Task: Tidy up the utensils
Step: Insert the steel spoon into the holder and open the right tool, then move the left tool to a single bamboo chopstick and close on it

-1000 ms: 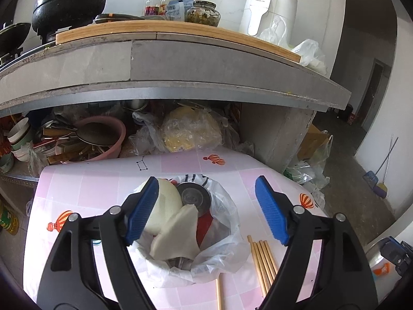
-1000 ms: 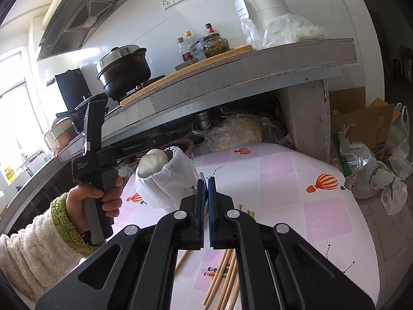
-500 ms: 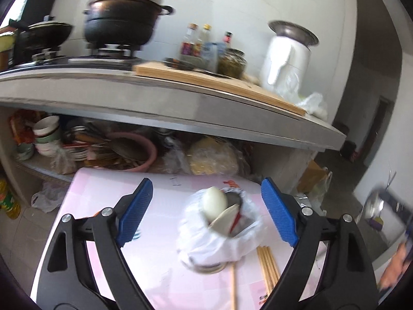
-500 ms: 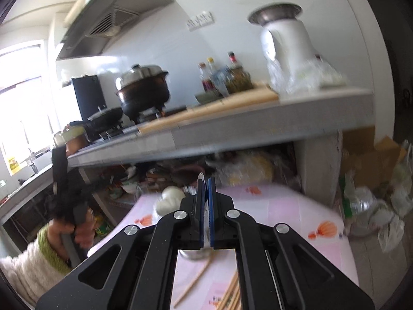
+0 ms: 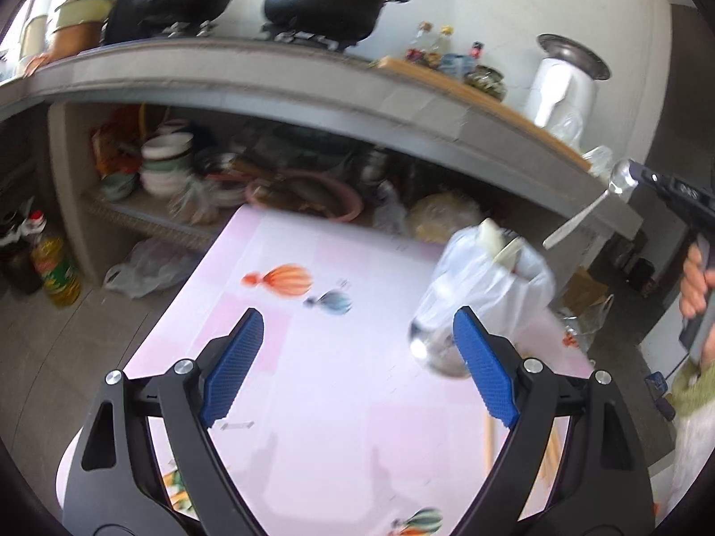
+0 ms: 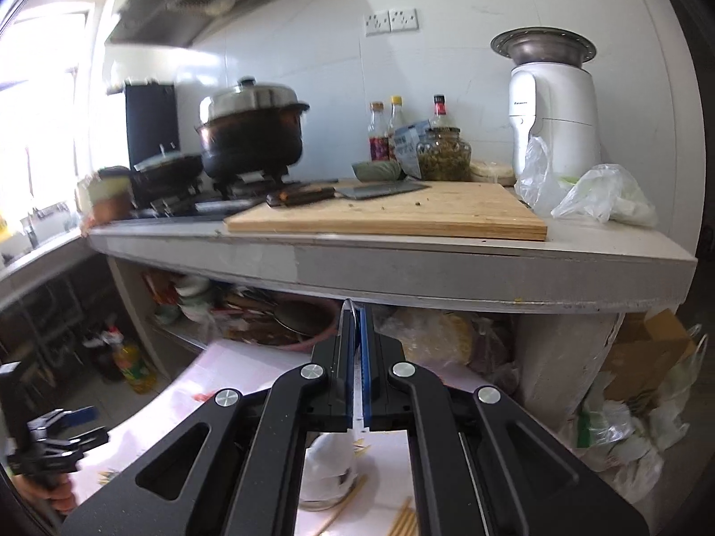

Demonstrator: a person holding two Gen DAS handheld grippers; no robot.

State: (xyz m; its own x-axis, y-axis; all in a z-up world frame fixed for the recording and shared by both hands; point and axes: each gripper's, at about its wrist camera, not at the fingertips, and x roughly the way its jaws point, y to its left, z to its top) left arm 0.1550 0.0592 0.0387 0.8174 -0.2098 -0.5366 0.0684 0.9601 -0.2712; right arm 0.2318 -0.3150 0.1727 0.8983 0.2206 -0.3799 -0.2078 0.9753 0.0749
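The right gripper [image 6: 356, 357] pinches a thin steel spoon [image 5: 594, 210]; the left gripper [image 5: 357, 366], ribbed blue pads wide apart, holds nothing beside the crinkled plastic-lined cup [image 5: 482, 295].

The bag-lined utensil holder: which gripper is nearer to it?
Left. The left gripper is open, its right finger beside the utensil holder. The right gripper holds a spoon above it.

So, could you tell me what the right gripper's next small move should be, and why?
Probably lower the right gripper toward the bag-lined container and bring the spoon over its open top. The spoon is clamped in shut fingers and held high, above and to the right of the container, where other utensils already stand.
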